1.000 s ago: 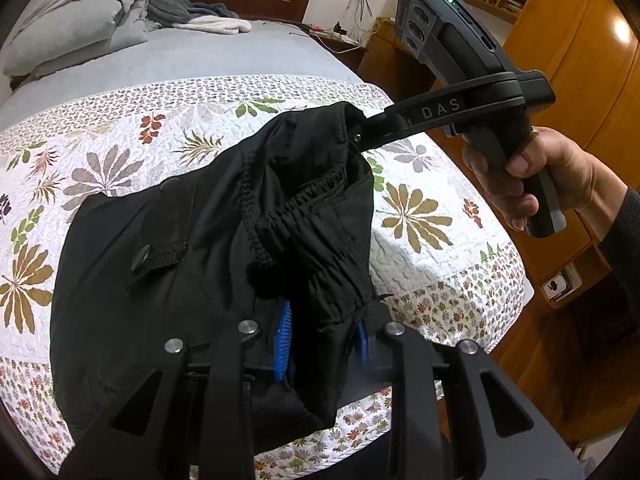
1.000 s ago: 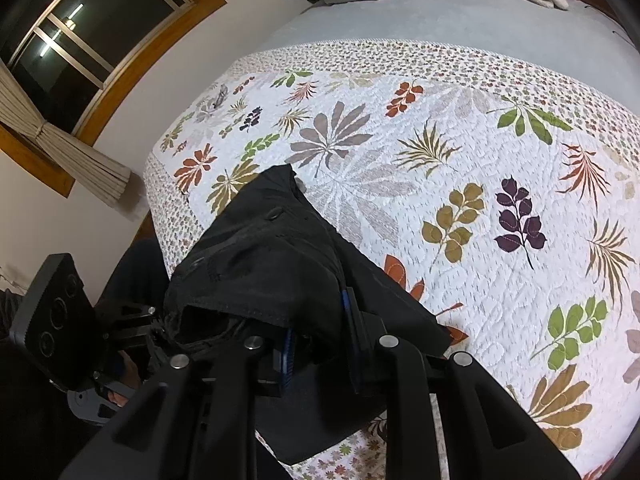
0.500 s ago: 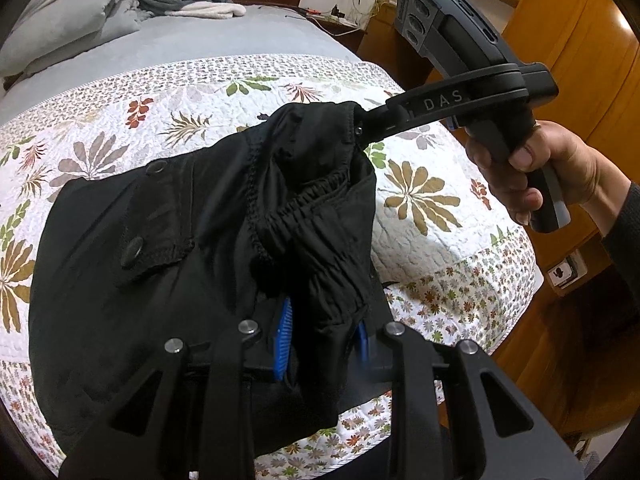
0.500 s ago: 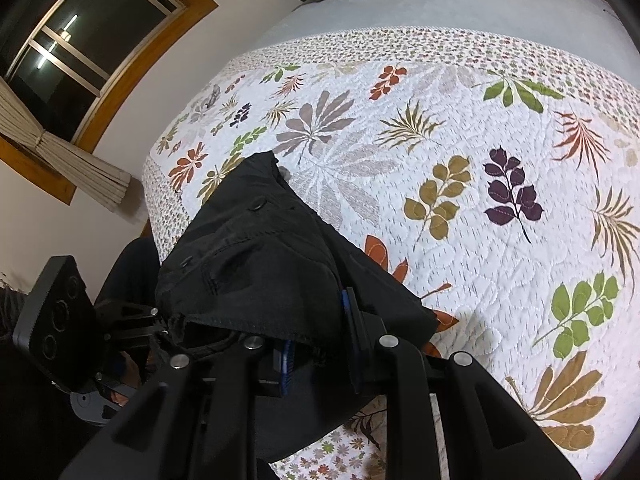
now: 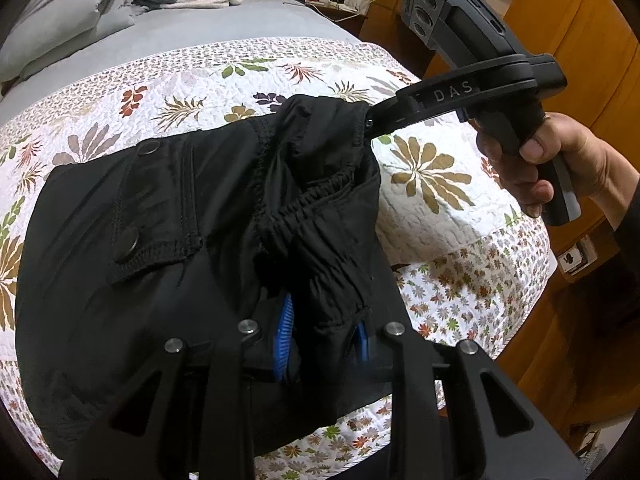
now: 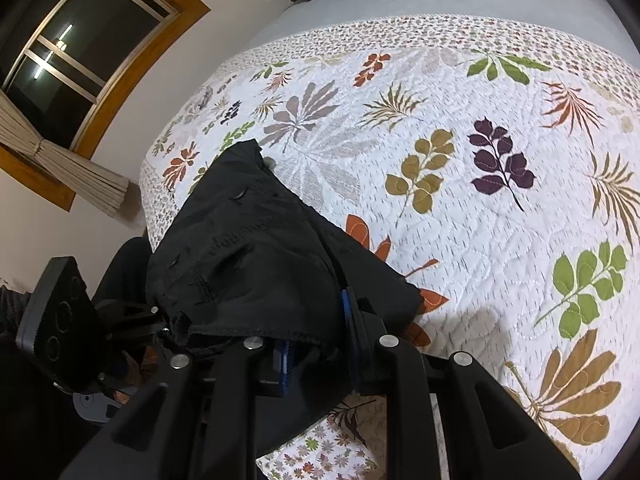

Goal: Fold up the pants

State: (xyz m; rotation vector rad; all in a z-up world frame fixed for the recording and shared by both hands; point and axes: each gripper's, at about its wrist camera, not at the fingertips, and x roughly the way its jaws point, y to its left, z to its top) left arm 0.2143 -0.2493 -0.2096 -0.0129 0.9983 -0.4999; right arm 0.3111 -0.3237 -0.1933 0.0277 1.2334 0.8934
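A: Pants (image 5: 140, 248), black, lie partly spread on the leaf-patterned quilt (image 5: 432, 208), the waistband end lifted clear of it.

B: And the tools?

A: The left gripper (image 5: 320, 344) pinches bunched waistband cloth; the right gripper (image 6: 316, 344) is clamped on the opposite waistband corner.

B: Progress?

A: Early, by the look of it. No finished fold shows; the cloth must be laid flat and doubled over.

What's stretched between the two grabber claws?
The black pants: their bunched waistband hangs from the left gripper to the right gripper, both pinching it. The left wrist view shows it best.
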